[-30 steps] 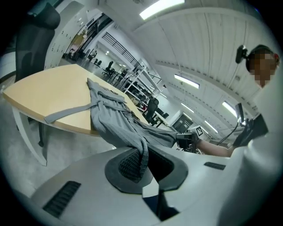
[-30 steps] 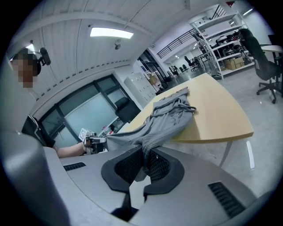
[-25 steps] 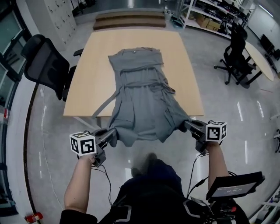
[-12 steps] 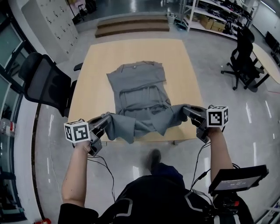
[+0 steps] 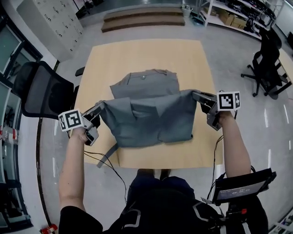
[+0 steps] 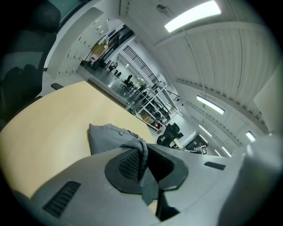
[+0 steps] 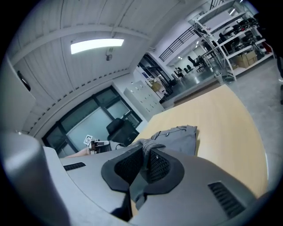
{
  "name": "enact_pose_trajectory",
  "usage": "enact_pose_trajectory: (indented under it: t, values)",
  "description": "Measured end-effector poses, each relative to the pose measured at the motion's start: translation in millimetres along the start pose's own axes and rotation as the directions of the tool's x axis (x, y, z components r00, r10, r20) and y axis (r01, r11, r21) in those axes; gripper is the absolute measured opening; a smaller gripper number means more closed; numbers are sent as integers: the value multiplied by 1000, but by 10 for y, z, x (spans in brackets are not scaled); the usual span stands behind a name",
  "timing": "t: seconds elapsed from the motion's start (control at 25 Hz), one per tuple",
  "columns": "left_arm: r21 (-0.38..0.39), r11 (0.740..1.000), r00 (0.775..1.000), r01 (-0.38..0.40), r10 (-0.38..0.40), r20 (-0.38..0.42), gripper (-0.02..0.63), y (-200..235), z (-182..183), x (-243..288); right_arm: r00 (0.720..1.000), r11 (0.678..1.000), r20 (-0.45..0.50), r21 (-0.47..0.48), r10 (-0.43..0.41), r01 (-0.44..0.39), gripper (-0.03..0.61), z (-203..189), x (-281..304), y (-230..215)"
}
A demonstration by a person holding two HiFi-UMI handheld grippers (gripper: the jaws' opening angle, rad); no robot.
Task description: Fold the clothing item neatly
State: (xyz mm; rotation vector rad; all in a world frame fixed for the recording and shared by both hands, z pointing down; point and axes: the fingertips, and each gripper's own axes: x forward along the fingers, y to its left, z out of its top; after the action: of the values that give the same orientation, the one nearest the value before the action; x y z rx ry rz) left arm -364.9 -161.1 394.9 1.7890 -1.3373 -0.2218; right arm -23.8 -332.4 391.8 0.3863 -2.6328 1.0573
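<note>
A grey garment (image 5: 146,116) lies on the light wooden table (image 5: 137,57), its collar end (image 5: 144,80) at the far side. Its near hem is lifted and stretched between both grippers, doubled back over the lower part. My left gripper (image 5: 100,107) is shut on the hem's left corner, and grey cloth (image 6: 142,154) shows pinched between its pads. My right gripper (image 5: 195,95) is shut on the right corner, with the cloth (image 7: 148,152) bunched between its pads. A loose grey strap (image 5: 107,155) hangs over the table's near edge.
A black office chair (image 5: 41,91) stands left of the table and another (image 5: 268,57) at the far right. Wooden steps (image 5: 142,20) and shelving (image 5: 229,13) lie beyond the table. A dark screen (image 5: 242,186) hangs at the person's right hip.
Both grippers have travelled away from the person, from beyond the table's near edge to over the table, carrying the hem with them. The garment's hanging lower part now lies doubled over its middle.
</note>
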Motion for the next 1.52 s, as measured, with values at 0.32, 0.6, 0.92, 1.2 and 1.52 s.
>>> enact_pose_trajectory:
  t: [0.32,0.6,0.92,1.2,1.52]
  values:
    - [-23,1000,999,4,-5,-44,14,772,621,706,997,990,52,130,-59,51,21,582,621,-668]
    - [-27,999,999,-22,21,-39,14,1401,1029,1321,986,974,59,177,-154,141,21,964,1177,-1275]
    - [106,988,978,-114,130,-165,14,1989,784,1674,979,965,-12,165,-203,202,21,718,1744,-1941]
    - [319,943,972,-89,153,-180,17,2102,570,1637,955,955,-89,63,-283,289,23,472,1778,-2233]
    - [340,923,972,-179,220,-84,120,2237,620,1396,935,938,-75,-20,-345,345,101,571,1503,-2285]
